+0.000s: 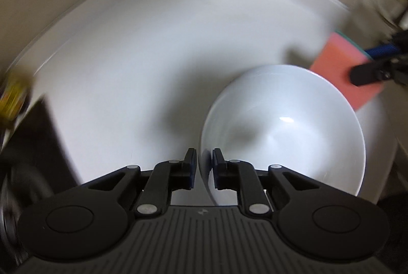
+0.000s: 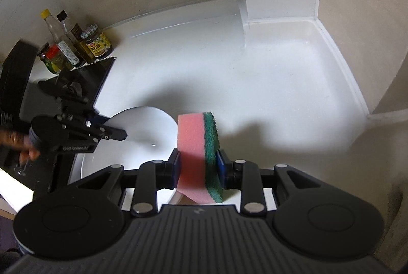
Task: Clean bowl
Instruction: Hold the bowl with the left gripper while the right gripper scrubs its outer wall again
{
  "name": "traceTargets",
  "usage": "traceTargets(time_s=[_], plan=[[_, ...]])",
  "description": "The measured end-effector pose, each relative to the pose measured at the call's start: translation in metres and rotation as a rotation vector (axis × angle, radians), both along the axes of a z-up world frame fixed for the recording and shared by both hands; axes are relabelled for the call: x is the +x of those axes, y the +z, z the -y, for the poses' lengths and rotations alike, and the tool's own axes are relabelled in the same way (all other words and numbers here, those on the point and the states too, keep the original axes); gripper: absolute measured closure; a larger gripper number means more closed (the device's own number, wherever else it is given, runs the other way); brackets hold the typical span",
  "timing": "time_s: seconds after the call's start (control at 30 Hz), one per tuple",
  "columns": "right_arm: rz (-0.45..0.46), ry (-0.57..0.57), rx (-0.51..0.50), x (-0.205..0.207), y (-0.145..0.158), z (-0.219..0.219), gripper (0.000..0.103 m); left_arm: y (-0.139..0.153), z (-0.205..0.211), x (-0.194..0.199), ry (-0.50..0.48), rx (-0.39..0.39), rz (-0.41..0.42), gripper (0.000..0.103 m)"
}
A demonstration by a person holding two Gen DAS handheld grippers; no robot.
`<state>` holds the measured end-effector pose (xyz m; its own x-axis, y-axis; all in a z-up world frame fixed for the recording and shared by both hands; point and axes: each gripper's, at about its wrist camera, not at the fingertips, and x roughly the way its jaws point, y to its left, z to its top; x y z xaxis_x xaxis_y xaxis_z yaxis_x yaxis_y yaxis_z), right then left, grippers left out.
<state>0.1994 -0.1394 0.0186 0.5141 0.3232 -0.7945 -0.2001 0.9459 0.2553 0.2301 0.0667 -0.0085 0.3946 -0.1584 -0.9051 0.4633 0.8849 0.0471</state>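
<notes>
While our left gripper [image 1: 204, 161] pinches the near rim of the white bowl [image 1: 293, 136], lifted and tilted over the white counter [image 1: 140, 64], our right gripper [image 2: 198, 166] clamps a pink sponge [image 2: 191, 146] with a green scouring face beside it. We judge the thin rim grip the weak point: a hard scrub could lever the bowl out of the pads, or we might lead with the pink foam rather than the scourer. Farther back, condiment bottles [image 2: 74, 47] stand by a black appliance [image 2: 86, 80]. One jar carries a yellow label, though its print seems too small to read.
</notes>
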Motion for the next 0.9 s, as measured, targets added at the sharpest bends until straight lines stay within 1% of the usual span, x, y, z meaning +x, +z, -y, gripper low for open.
traceTargets(time_s=[0.03,0.1,0.23,0.5,0.57,0.67,0.77,0.87,0.9], plan=[[0.003,-0.001,-0.002,-0.002,0.0,-0.001,0.078,-0.001,0.0,-0.004,0.022,-0.003,0.012,0.091],[0.004,-0.001,-0.01,-0.006,0.0,-0.003,0.078,-0.002,-0.001,-0.008,0.03,-0.007,0.04,0.091],[0.01,0.027,-0.044,-0.01,0.001,-0.009,0.078,-0.005,-0.002,-0.005,-0.05,0.009,0.046,0.091],[0.006,0.037,-0.04,-0.01,0.001,-0.006,0.078,-0.01,0.011,-0.002,-0.156,0.047,0.064,0.09],[0.004,0.035,-0.037,-0.011,0.001,-0.004,0.078,-0.017,0.025,0.006,-0.203,0.052,0.08,0.09],[0.004,0.031,-0.034,-0.01,0.001,-0.002,0.078,-0.019,0.014,0.0,-0.285,0.047,0.089,0.09],[0.008,0.022,-0.033,-0.007,0.001,-0.001,0.078,-0.014,0.006,-0.008,-0.424,0.057,0.115,0.088],[0.017,0.017,-0.041,-0.005,0.0,-0.002,0.078,-0.01,0.002,-0.01,-0.502,0.052,0.129,0.087],[0.02,0.02,-0.044,-0.005,0.0,-0.002,0.078,-0.009,0.001,-0.01,-0.508,0.047,0.126,0.087]])
